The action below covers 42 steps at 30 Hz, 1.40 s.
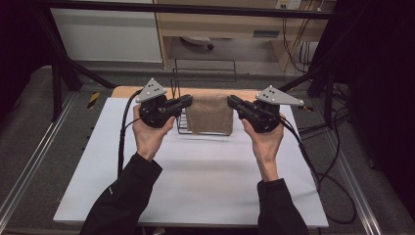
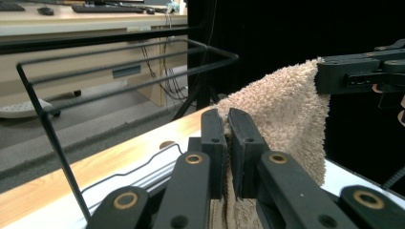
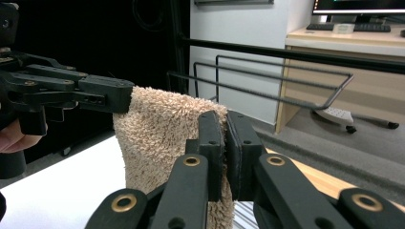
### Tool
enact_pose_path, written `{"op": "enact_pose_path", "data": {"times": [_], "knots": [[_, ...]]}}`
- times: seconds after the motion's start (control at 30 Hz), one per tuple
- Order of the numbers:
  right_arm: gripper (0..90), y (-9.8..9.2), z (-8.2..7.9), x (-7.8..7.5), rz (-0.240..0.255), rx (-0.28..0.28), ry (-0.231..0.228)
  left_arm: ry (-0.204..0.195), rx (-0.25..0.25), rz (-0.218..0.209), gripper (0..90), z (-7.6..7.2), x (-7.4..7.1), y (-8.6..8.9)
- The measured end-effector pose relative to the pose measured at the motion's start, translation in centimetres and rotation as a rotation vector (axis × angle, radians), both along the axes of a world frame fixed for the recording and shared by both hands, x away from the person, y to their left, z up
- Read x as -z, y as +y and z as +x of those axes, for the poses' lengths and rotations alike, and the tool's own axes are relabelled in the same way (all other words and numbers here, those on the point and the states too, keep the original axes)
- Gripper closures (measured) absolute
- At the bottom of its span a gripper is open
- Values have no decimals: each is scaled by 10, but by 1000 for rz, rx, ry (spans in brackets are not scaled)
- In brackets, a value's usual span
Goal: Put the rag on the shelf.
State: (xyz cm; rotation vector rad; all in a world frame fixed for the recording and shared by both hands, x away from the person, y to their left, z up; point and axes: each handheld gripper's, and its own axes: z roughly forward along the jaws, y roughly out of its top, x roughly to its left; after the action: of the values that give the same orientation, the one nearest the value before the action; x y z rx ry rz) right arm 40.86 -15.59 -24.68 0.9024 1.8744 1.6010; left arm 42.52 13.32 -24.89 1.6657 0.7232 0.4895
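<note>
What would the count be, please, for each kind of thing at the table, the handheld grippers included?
Grippers: 2, the left gripper and the right gripper
Towels: 1, a beige towel held by both
Wire racks: 1, a black wire rack
Total: 4

Towel (image 1: 209, 114) before rack (image 1: 204, 68), above table (image 1: 195, 171)

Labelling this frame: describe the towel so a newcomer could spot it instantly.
Start at the white table; at its far edge stands a black wire rack. In front of it hangs the towel, stretched between the left gripper and right gripper. It is the one soft, fuzzy beige thing among black metal.
</note>
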Motion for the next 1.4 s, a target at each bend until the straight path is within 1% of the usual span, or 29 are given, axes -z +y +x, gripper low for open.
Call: {"op": "enact_pose_path", "data": {"times": [0.5, 0.6, 0.67, 0.8, 0.97, 1.2, 1.4], "knots": [[859, 7, 8, -26, 16, 13, -52, -57, -26, -25, 853, 9, -27, 4], [859, 8, 10, -31, 20, 15, -62, -62, -27, -34, 853, 11, -32, 5], [859, 8, 12, -35, 24, 18, -66, -69, -30, -26, 853, 12, -36, 4], [859, 9, 16, -42, 22, 24, -74, -77, -34, -32, 853, 15, -41, 4], [859, 10, 19, -47, 22, 30, -83, -82, -41, -40, 852, 18, -45, 4], [860, 12, 26, -52, 28, 32, -86, -75, -51, -55, 852, 27, -49, 5], [860, 14, 33, -57, 20, 37, -91, -79, -57, -50, 852, 35, -55, 6]]}}
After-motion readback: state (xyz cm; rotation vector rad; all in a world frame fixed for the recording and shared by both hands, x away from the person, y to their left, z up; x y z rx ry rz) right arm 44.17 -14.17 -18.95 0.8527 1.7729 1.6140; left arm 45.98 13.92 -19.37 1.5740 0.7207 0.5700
